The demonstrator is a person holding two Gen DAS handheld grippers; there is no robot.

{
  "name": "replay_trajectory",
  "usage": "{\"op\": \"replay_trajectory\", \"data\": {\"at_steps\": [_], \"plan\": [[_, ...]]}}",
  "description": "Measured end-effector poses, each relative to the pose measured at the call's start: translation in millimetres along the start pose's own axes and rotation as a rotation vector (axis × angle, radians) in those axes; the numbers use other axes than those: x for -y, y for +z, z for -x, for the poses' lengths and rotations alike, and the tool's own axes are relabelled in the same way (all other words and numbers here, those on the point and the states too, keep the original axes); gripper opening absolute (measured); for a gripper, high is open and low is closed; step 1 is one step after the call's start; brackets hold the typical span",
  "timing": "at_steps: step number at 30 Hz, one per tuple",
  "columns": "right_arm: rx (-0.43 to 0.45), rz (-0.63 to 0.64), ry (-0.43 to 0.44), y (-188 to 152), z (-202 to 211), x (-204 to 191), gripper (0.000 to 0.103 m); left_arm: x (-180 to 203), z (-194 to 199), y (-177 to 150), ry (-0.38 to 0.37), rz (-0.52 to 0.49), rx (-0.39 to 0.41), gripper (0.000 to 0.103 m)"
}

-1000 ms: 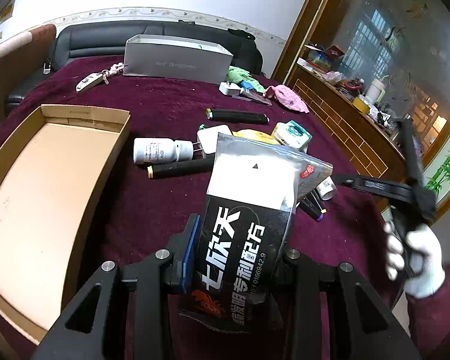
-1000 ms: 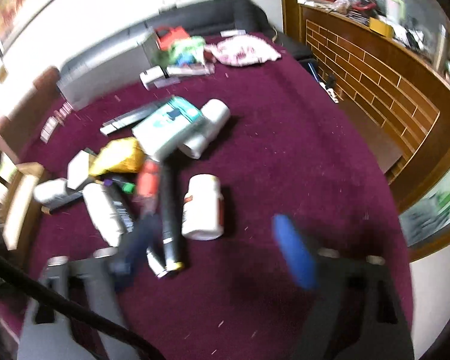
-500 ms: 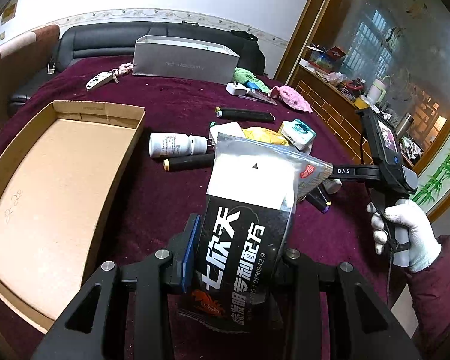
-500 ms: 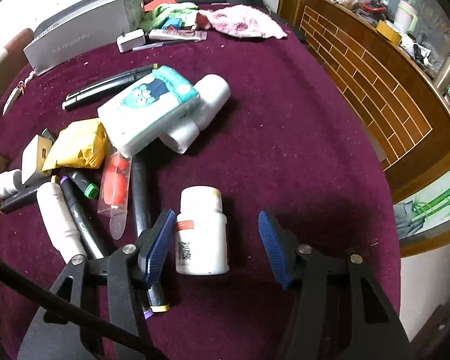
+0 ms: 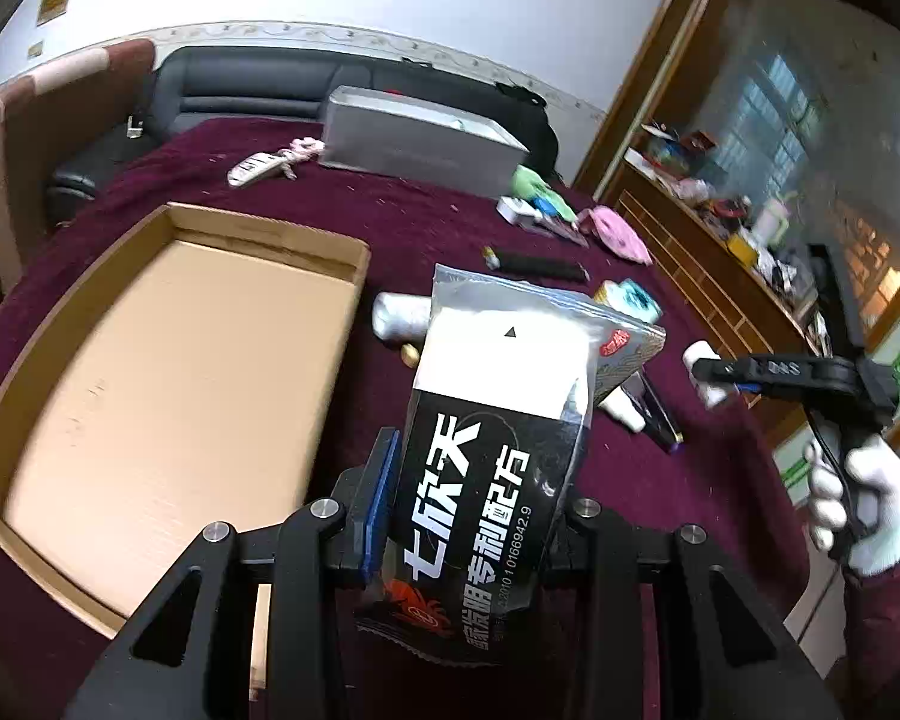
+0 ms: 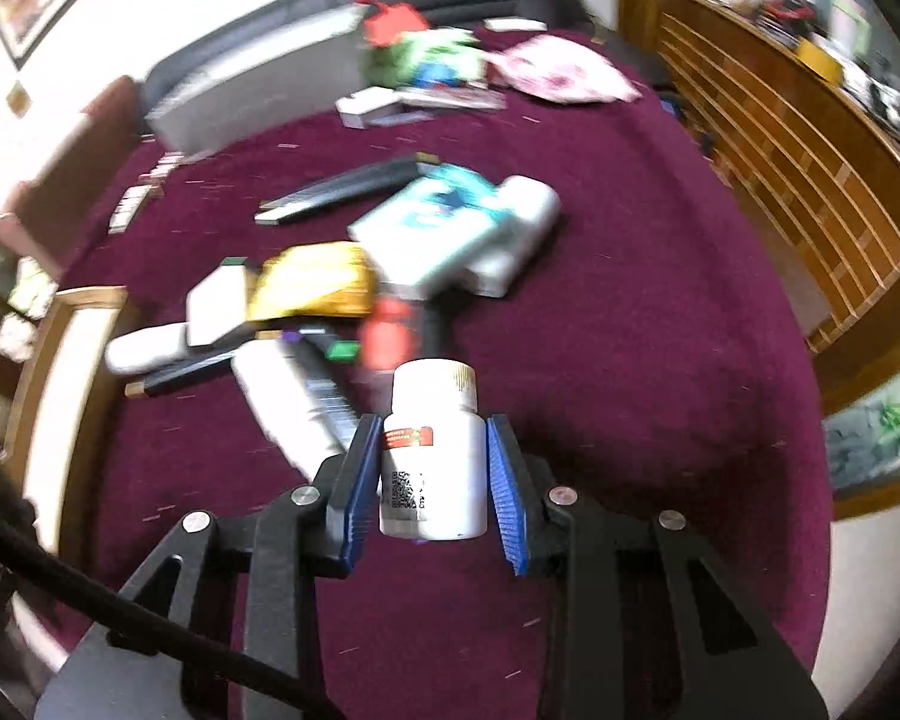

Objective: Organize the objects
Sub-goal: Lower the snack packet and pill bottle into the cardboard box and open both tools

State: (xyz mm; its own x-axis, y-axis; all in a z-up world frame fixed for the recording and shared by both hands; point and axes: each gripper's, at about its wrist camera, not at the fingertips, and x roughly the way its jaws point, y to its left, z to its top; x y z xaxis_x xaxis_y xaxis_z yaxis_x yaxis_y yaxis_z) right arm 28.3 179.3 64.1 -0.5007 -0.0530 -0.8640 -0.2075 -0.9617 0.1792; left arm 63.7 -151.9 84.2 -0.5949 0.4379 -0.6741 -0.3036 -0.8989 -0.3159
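My left gripper [image 5: 468, 510] is shut on a black and silver foil pouch [image 5: 498, 420] with white Chinese print, held above the purple tablecloth just right of the open cardboard box [image 5: 150, 372]. My right gripper [image 6: 435, 480] is shut on a white pill bottle [image 6: 432, 456] with a red label, lifted off the cloth. The same bottle [image 5: 705, 372] and right gripper [image 5: 714, 369] show at the right in the left wrist view, held by a white-gloved hand. The pouch hides much of the object pile.
A pile lies mid-table: yellow packet [image 6: 312, 282], teal and white box [image 6: 438, 222], white tubes [image 6: 288, 402], markers, a black pen [image 6: 342, 186]. A grey box [image 5: 420, 138], pink cloth [image 5: 615, 231] and a key fob [image 5: 258, 165] lie at the back. A wooden cabinet [image 6: 780, 138] stands right.
My right gripper closed on the white pill bottle and lifted it off the cloth. My left gripper, with the pouch, moved left toward the cardboard box.
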Motion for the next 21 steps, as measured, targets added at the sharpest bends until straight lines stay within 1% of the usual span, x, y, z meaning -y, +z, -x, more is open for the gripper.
{"op": "replay_trajectory", "data": {"at_steps": [3,6,8,13,15,19,21], "plan": [[-0.006,0.031,0.103,1.9,9.0,-31.4,0.032,-16.1,8.9,13.3,0.049,-0.001,0.022,0.032],[-0.042,0.053,0.212,3.8,5.6,-67.7,0.033,-31.0,7.6,25.2,0.112,-0.016,0.024,0.032],[-0.071,0.064,0.275,7.7,-4.3,-96.7,0.033,-43.2,1.2,33.1,0.142,-0.011,0.013,0.032],[-0.132,0.055,0.41,22.6,-36.8,-166.6,0.033,-75.4,-28.1,54.3,0.174,0.034,-0.04,0.032],[-0.148,0.045,0.435,27.7,-50.2,-188.1,0.033,-91.7,-40.6,60.0,0.184,0.07,-0.067,0.032],[-0.177,0.033,0.447,39.7,-83.0,-229.6,0.033,-113.8,-65.5,67.1,0.195,0.105,-0.118,0.032],[-0.194,0.015,0.455,42.3,-93.5,-237.8,0.033,-120.6,-75.8,70.7,0.206,0.108,-0.137,0.032]]}}
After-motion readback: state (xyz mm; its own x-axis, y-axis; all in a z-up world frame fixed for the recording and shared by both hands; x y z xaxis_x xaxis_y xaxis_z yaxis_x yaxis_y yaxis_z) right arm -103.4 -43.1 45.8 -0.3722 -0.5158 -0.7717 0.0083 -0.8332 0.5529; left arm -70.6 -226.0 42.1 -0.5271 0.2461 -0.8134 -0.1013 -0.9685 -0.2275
